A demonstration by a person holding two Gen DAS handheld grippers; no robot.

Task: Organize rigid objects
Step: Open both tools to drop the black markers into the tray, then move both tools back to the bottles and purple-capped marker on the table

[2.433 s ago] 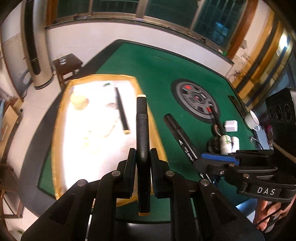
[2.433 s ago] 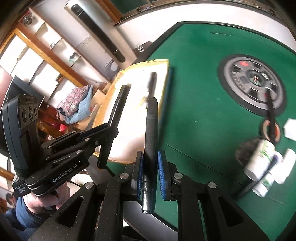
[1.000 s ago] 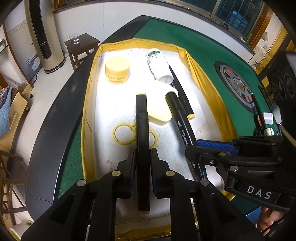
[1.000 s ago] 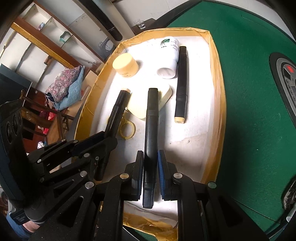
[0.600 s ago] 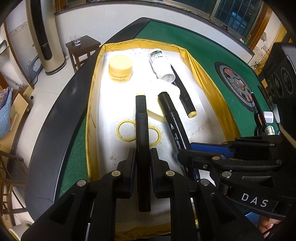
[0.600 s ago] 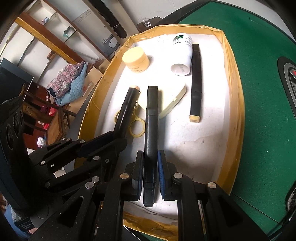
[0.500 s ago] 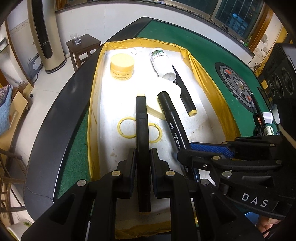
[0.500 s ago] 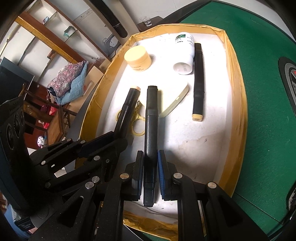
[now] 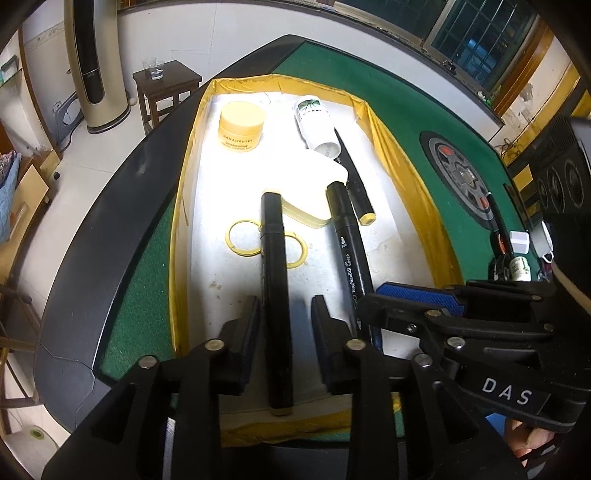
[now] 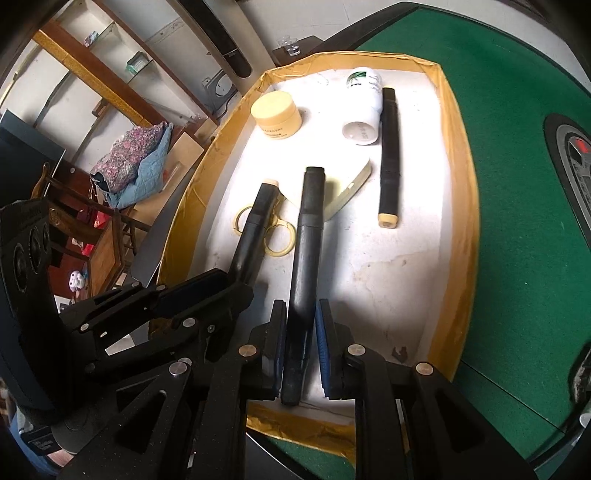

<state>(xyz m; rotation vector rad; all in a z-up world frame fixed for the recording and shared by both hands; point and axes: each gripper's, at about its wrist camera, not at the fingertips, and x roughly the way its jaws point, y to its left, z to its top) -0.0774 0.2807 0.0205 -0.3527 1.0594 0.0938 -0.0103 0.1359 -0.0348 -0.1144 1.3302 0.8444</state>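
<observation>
Left claw (image 9: pixel 282 314) has just been opening, jaws clear of the black marker (image 9: pixel 275 295) lying between them, low centre, in the gold-edged tray (image 9: pixel 384 122). Right claw (image 10: pixel 301 321) is clamped on the second marker (image 10: pixel 304 266). Only the left view shows its printed lettering; the text's too small to read.

1. Both views are sharp in the middle, with no motion blur.
2. Strong fisheye bending curves the worktop (image 9: pixel 122 206) rim and walls; the corners fall to black.
3. The white tray (image 9: pixel 207 177) floor glares, nearly blown out around the jar (image 9: pixel 242 127) in the left view.
4. Soft, short shadows lie below the fingers (image 9: pixel 249 328) on the tray floor.
5. The window (image 9: pixel 476 33) looks dark; the green felt is evenly lit.
6. The room at the left of the right view is dimmer.
</observation>
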